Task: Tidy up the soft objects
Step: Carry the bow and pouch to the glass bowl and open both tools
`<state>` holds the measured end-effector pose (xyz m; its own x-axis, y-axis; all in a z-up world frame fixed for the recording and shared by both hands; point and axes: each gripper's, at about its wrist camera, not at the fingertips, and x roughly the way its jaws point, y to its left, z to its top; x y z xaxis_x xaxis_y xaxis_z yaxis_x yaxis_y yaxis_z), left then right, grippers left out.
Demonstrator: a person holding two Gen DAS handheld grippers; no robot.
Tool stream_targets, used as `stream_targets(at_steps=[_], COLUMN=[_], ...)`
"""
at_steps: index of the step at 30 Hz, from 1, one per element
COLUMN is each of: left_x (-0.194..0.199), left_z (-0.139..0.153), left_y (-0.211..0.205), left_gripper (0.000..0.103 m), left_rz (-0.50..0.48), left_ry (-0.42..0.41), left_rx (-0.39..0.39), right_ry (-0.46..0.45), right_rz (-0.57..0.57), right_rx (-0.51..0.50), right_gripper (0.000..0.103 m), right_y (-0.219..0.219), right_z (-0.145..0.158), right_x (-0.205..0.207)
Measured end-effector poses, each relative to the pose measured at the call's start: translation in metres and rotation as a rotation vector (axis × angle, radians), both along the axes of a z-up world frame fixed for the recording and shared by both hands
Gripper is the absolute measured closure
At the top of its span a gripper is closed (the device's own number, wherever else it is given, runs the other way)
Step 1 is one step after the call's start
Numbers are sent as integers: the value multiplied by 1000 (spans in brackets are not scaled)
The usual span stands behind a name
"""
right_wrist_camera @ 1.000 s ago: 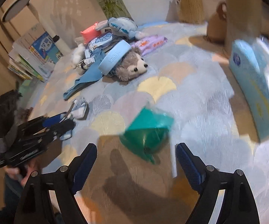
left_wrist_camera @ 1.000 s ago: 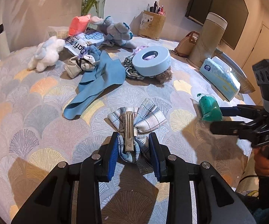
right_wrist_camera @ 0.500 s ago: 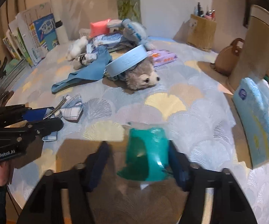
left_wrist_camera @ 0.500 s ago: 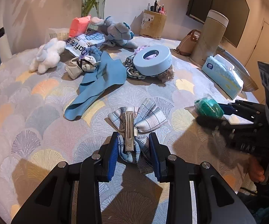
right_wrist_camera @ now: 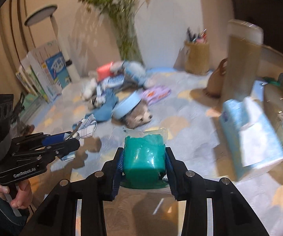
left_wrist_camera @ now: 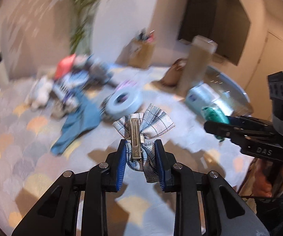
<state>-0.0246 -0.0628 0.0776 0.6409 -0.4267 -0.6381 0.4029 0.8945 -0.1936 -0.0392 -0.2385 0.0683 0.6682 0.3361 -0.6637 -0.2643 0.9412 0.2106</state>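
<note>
While my left gripper [left_wrist_camera: 140, 162] has just closed further, clamped on the plaid bow clip [left_wrist_camera: 142, 137] clear of the table [left_wrist_camera: 33, 157], it looks light and floppy; the metal clasp grips best. My right gripper [right_wrist_camera: 143, 164], jaws just closing, squeezes a teal wrapped bundle [right_wrist_camera: 144, 157], soft, slippery film.

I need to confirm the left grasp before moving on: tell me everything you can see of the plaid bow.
The plaid bow is soft woven fabric, pale blue and white with dark check lines. A metal clip runs lengthwise along its middle, facing the left camera. The left gripper pinches its lower half between the blue pads; the loops fan out above. It hangs clear of the tablecloth, touching only the gripper.
</note>
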Motion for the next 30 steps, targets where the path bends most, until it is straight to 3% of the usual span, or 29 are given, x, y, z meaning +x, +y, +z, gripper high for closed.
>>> stream_targets(at_steps=[5, 9, 15, 21, 30], left_x=[-1, 6, 28, 48, 83], left_z=[35, 61, 85, 85, 71], left_y=[-56, -109, -192, -266, -322], left_gripper=[79, 78, 78, 78, 75], left_rz=[-99, -191, -287, -338, -329], left_ry=[-89, -144, -179, -172, -119], left_rx=[46, 50, 30, 48, 71], right_ry=[-33, -101, -172, -119, -45], right_rz=[-45, -141, -372, -601, -723], right_rx=[142, 159, 187, 268, 287], right_gripper=[64, 64, 64, 64, 64], right_y=[-57, -104, -198, -285, -329], right_z=[26, 46, 72, 70, 60], right_x=[-9, -20, -34, -32, -10])
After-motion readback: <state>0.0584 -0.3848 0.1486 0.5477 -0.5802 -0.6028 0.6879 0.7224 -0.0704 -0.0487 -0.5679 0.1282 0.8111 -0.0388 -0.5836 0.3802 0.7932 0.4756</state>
